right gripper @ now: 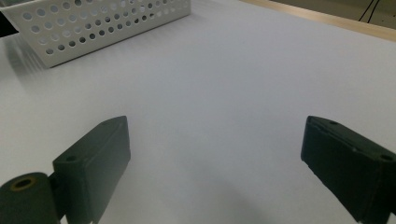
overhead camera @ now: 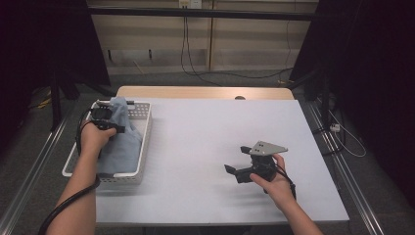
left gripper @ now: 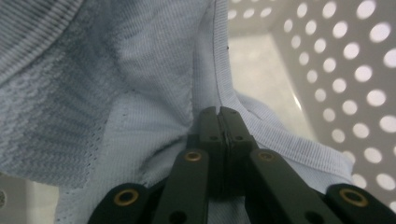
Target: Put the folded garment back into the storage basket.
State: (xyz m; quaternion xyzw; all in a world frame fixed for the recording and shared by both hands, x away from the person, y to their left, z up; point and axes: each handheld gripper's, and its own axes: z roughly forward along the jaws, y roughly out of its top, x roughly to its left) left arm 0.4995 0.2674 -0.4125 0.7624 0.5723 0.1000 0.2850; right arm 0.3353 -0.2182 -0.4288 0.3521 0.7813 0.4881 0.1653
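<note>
The left gripper (left gripper: 220,112) has its jaws clamped on a fold of the pale blue knitted cloth (left gripper: 116,93), which bunches above and around its tips inside the white perforated plastic basket (left gripper: 336,70). The right gripper (right gripper: 215,154) rests wide open on the white table (right gripper: 243,74), well apart from the cloth.

In the high view the left hand (overhead camera: 95,137) covers most of the left gripper (overhead camera: 108,123), so its jaws cannot be made out there. The light blue cloth (overhead camera: 120,142) hides the floor of the white basket (overhead camera: 142,147). In the left gripper view the cloth (left gripper: 116,93) runs off the top and left edges, and whether fabric lies between the closed tips is hard to tell. In the right gripper view the basket (right gripper: 93,23) is cut off at the top.
</note>
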